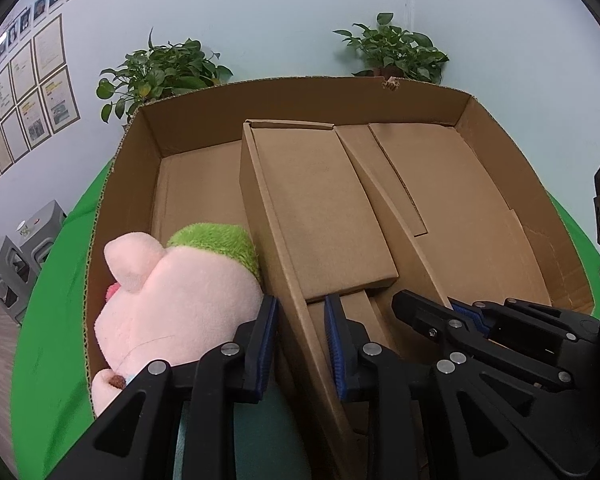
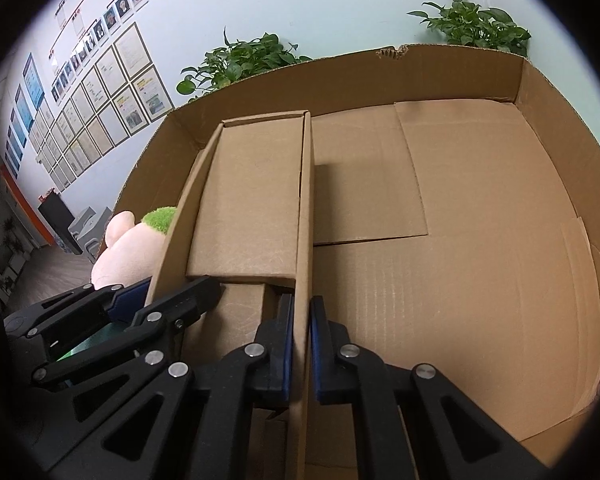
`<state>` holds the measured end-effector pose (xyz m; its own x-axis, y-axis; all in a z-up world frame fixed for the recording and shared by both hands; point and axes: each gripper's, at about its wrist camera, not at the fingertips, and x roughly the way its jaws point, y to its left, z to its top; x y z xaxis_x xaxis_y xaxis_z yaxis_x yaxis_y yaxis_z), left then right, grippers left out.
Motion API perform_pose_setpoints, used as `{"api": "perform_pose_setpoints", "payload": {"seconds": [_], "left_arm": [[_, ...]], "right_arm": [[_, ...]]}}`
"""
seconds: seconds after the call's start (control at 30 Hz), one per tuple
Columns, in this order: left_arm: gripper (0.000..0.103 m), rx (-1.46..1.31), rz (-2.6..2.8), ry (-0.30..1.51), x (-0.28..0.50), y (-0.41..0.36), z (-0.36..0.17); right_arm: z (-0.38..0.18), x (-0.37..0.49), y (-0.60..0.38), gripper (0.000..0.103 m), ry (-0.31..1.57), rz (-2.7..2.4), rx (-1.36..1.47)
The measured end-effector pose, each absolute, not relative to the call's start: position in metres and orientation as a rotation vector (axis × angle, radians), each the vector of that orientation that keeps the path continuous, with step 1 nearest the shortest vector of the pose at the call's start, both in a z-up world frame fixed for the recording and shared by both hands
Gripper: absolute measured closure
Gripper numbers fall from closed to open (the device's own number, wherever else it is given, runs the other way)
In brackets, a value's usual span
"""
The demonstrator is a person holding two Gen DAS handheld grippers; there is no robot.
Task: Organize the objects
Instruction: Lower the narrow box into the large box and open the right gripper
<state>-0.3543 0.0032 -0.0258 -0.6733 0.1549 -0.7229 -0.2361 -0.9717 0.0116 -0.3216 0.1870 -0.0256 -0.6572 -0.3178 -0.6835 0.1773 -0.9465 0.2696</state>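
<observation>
Both grippers pinch a small open-topped brown cardboard tray [image 2: 256,196] by its near side walls: left gripper [image 1: 302,344] jaws closed on the left wall, right gripper [image 2: 300,344] jaws closed tight on the right wall. The tray sits inside the large shallow brown cardboard box [image 2: 540,92], left of the box's centre. Risks, as I judge: thin walls could buckle or slip from the pads if the two hands pull unevenly; the pink plush toy with green cap [image 1: 172,292], wedged left of the tray within the box, could be squashed or dragged. The box rests on a green-covered surface [image 1: 56,320]. Beyond the box: two leafy potted plants [image 1: 160,72], pale wall, framed papers [image 2: 112,92].
</observation>
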Motion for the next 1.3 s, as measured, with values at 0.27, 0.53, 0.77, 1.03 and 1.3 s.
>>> {"api": "perform_pose_setpoints", "payload": {"seconds": [0.27, 0.53, 0.77, 1.03, 1.3], "left_arm": [[0.078, -1.063, 2.717, 0.155, -0.320, -0.015, -0.006], [0.077, -1.017, 2.750, 0.143, -0.288, -0.028, 0.004], [0.041, -0.875, 2.867, 0.120, -0.255, -0.040, 0.027], [0.012, -0.682, 2.954, 0.052, -0.189, -0.037, 0.056], [0.003, -0.554, 2.948, 0.058, -0.130, -0.015, 0.084]], "right_arm": [[-0.028, -0.325, 0.180, 0.098, -0.219, -2.648, 1.187], [-0.035, -0.323, 0.168, 0.096, -0.116, -2.677, 1.217], [-0.007, -0.306, 0.176, 0.054, -0.047, -2.701, 1.091], [0.027, -0.233, 0.212, 0.018, 0.090, -2.802, 0.900], [0.032, -0.180, 0.231, 0.015, 0.103, -2.896, 0.803]]}}
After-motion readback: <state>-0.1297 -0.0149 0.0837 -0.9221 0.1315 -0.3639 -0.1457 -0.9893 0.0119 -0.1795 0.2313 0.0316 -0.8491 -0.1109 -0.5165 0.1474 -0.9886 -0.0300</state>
